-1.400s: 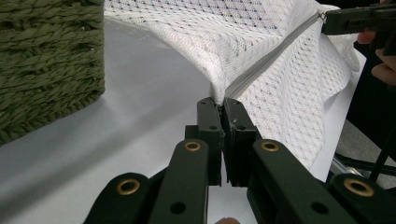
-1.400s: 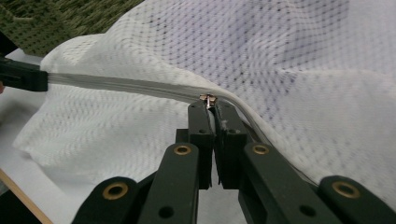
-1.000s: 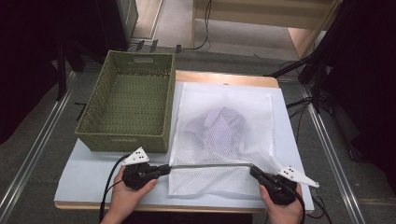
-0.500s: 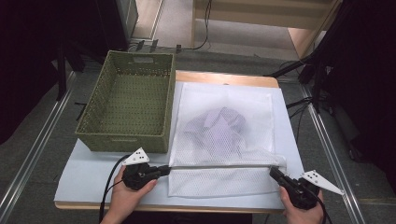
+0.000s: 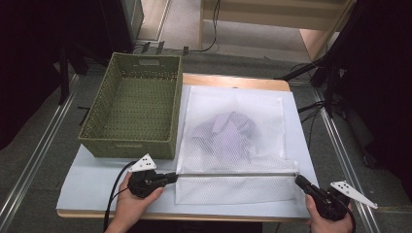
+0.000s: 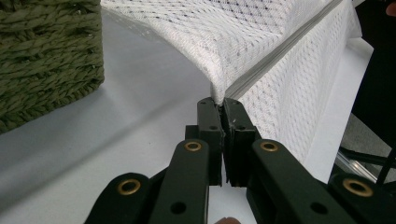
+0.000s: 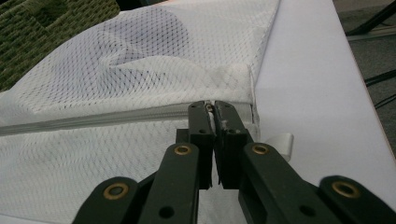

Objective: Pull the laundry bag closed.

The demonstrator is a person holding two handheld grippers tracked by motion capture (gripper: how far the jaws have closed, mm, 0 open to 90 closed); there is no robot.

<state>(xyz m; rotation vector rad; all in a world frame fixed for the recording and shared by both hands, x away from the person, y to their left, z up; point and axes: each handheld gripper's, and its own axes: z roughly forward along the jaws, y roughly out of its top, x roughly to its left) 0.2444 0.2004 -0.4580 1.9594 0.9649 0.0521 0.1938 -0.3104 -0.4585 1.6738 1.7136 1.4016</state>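
Each hand carried a black gripper. The left gripper (image 5: 172,176) bore a grey three-cornered plate dotted with dark marks on top, and a black cable looped from it toward the near edge. The right gripper (image 5: 297,178) had the same kind of plate, jutting right. In both gripper views, the jaws were black blocks on flat black link arms with brass-coloured rivets and plain round holes. The hands wore no gloves.

Left gripper (image 5: 171,177) low at near-left, jaws clamped tight, pointing right. Right gripper (image 5: 298,179) at near-right, jaws pinched too, pointing up-left. Hands wrapped round both.
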